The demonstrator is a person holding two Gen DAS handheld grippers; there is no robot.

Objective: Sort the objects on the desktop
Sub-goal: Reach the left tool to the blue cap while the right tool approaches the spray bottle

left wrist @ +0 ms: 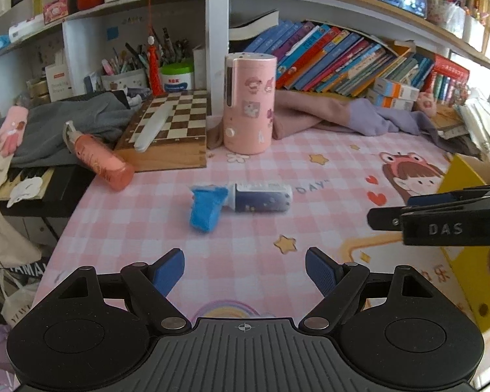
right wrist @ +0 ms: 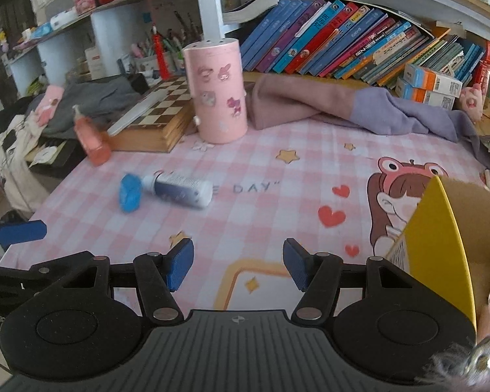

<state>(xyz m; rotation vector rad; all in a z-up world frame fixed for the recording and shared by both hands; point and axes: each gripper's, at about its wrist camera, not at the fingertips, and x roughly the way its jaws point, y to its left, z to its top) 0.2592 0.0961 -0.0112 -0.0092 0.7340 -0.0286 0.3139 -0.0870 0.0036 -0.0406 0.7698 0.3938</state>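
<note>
Blue and fuzzy, a small cloth piece (left wrist: 207,208) lies on the pink checked mat (left wrist: 166,228) that covers the surface, touching the cap end of a white and dark blue tube (left wrist: 262,197) lying on its side beside it. Both sit near the middle of the mat, well ahead of the two pairs of tongs. Behind them stands an upright pink cylinder container (left wrist: 248,103) with cartoon stickers, and to its left a wooden chessboard (left wrist: 171,124) carries a long white case (left wrist: 153,129) laid across its squares. An orange-pink pump bottle (left wrist: 98,158) leans tilted at the chessboard's near left corner. Grey clothing (left wrist: 75,127) is heaped behind the bottle, and pink and lilac fabric (left wrist: 342,114) lies bunched under a row of slanted books (left wrist: 336,55) on the shelf. A yellow cardboard box (right wrist: 437,238) stands at the mat's right edge. The left tongs (left wrist: 245,269) hang above the near part of the mat with blue pads wide apart and nothing between them. The right tongs (right wrist: 237,264) are likewise parted and empty, just beside the box.
</note>
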